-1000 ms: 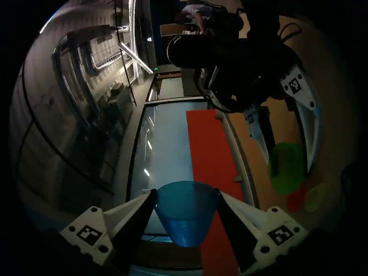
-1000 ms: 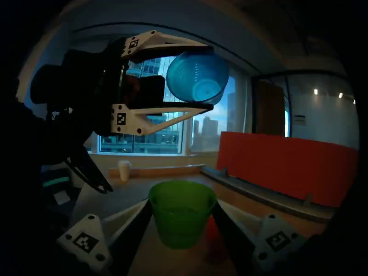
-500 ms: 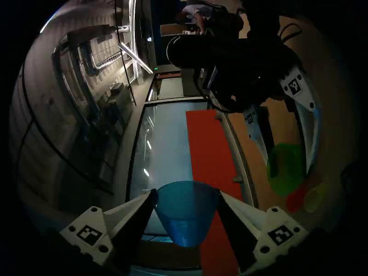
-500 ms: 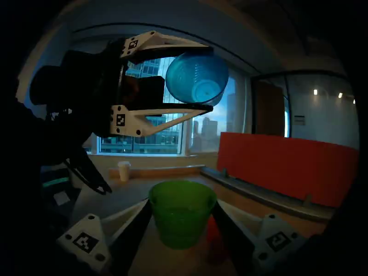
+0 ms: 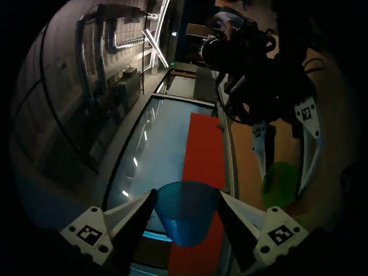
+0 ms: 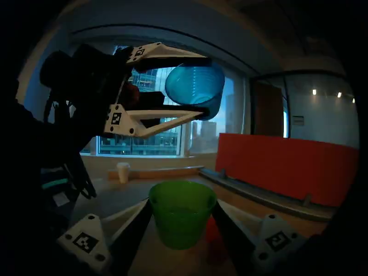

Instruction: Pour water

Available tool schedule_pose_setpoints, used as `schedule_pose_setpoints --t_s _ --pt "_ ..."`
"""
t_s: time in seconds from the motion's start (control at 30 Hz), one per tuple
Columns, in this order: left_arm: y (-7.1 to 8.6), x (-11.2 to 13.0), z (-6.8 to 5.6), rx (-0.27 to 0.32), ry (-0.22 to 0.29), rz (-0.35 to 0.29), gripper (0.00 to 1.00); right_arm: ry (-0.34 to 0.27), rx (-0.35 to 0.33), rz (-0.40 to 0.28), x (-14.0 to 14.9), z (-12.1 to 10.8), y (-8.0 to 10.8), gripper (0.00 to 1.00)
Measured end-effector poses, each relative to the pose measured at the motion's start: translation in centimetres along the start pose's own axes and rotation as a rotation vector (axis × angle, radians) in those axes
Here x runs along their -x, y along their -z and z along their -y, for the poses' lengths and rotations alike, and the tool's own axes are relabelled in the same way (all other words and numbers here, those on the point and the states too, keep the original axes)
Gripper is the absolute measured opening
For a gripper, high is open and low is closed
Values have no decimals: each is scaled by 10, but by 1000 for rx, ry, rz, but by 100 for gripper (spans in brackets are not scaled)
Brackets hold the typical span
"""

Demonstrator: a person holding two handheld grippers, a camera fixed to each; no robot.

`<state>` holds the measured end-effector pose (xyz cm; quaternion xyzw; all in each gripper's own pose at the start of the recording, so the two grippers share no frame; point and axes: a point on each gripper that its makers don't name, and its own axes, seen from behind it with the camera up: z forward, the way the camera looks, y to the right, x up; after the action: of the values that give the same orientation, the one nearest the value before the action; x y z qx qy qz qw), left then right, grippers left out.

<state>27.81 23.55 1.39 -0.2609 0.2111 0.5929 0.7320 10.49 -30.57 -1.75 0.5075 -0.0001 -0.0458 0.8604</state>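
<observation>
Two cups held, one per claw. Pinching the blue cup (image 5: 186,218) between both fingers of the left gripper (image 5: 186,194), jaws narrowed to the cup's width; in the right gripper view, tilted and high, above the green cup (image 6: 181,218). Clamping that green cup upright in the right gripper (image 6: 181,203), likewise narrowed, low over the table (image 6: 175,261), near a red partition (image 6: 285,165) on the right.

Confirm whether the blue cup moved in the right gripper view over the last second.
Yes. Against the window, the blue cup in the left gripper sits slightly lower and has turned from end-on to more side-on.
</observation>
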Motion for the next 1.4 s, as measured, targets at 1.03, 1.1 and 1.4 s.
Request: schedule_pose_setpoints --t_s 1.03,1.1,1.4 --pt "10 32 5 13 905 -46 90 0 20 -17 -10 5 8 90" --pt "11 36 4 17 961 -47 90 0 20 -18 -11 6 9 89" --pt "8 51 6 17 1172 -62 90 6 25 -16 -14 9 11 90"
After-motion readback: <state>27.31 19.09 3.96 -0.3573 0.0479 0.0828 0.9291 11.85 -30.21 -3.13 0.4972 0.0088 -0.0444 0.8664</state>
